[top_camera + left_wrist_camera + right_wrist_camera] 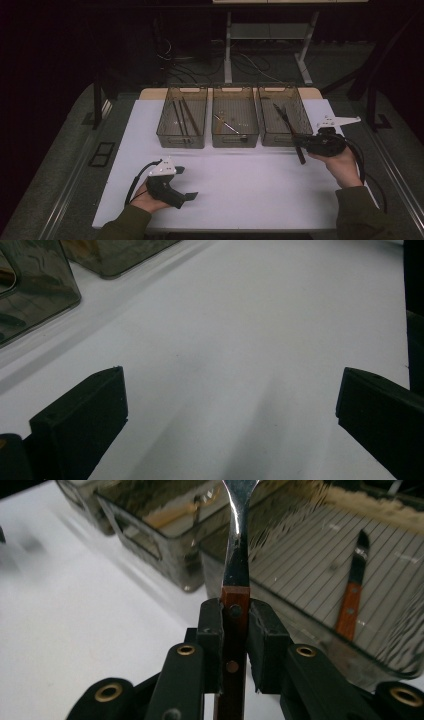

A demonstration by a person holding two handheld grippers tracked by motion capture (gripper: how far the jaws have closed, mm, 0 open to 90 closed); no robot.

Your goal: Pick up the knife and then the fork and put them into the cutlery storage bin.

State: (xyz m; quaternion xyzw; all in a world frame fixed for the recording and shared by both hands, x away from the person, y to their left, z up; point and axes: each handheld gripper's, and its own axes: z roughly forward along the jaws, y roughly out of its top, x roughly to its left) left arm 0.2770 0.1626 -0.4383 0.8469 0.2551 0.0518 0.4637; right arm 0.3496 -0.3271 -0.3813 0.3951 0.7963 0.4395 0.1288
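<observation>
1. Table (240,195): white top, three smoked translucent bins in a row along its far edge.
2. Right gripper (235,625): held at about 3 o'clock on the table in the high view, just beside the right-hand bin (265,137). Jaws were clamped on the wooden handle of a fork (236,570), gripping just below the point where the metal neck joined the wood.
3. Fork, position: its steel neck rose toward 12 o'clock in the right gripper view, tines out of frame; in the high view it lay slanted across the near right corner of the right-hand bin, handle end hanging toward 6 o'clock below the jaws.
4. Fork, handling (judged): light, rigid, not fragile. The polished steel neck looked slippery; the riveted wooden scales offered the better hold, and the flat sides suited the pads. Gripped near one end, it could pivot between the pads if knocked against a bin wall.
5. Right-hand bin, contents: a knife (352,597) with a matching wooden handle lay on its ribbed floor, at about 2 o'clock from the jaws.
6. Middle bin (235,139): one slim metal utensil, type unclear.
7. Left-hand bin (181,140): several long dark sticks, possibly chopsticks.
8. Left gripper (230,405): at about 7 o'clock on the table, jaws wide apart over bare surface, holding nothing.
</observation>
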